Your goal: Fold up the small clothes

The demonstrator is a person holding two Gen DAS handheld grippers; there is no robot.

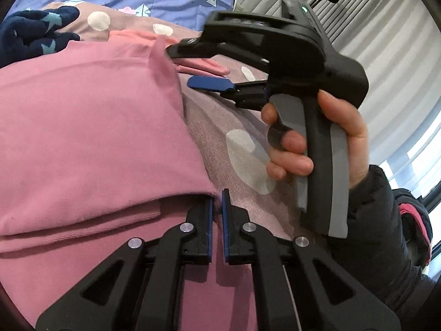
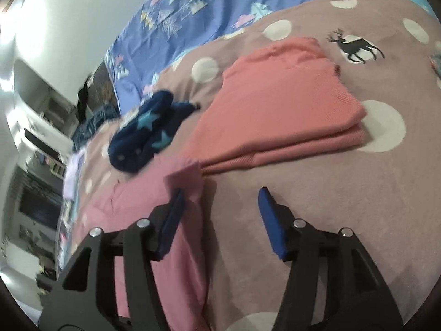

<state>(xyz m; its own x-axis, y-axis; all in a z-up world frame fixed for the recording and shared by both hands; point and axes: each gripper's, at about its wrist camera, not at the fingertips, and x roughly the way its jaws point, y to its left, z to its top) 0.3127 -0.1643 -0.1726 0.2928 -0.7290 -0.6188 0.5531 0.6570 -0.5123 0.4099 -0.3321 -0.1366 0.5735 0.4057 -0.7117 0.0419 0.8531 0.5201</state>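
A mauve-pink garment [image 1: 82,124] lies folded over on the bed and fills the left of the left wrist view. My left gripper [image 1: 217,196] is shut on its near right corner, and cloth shows between the blue pads. My right gripper [image 1: 190,66], held in a hand [image 1: 347,138], hovers at the garment's far right edge. In the right wrist view, the right gripper [image 2: 220,195] is open. The pink garment's raised corner [image 2: 184,173] sits beside its left finger [image 2: 171,218], and nothing lies between the pads.
A folded salmon garment [image 2: 275,104] lies further back on the dotted mauve bedspread [image 2: 317,193]. A crumpled navy garment with stars [image 2: 146,132] sits to its left. Behind them is a blue patterned sheet [image 2: 179,13]. Curtains [image 1: 386,27] hang at the right.
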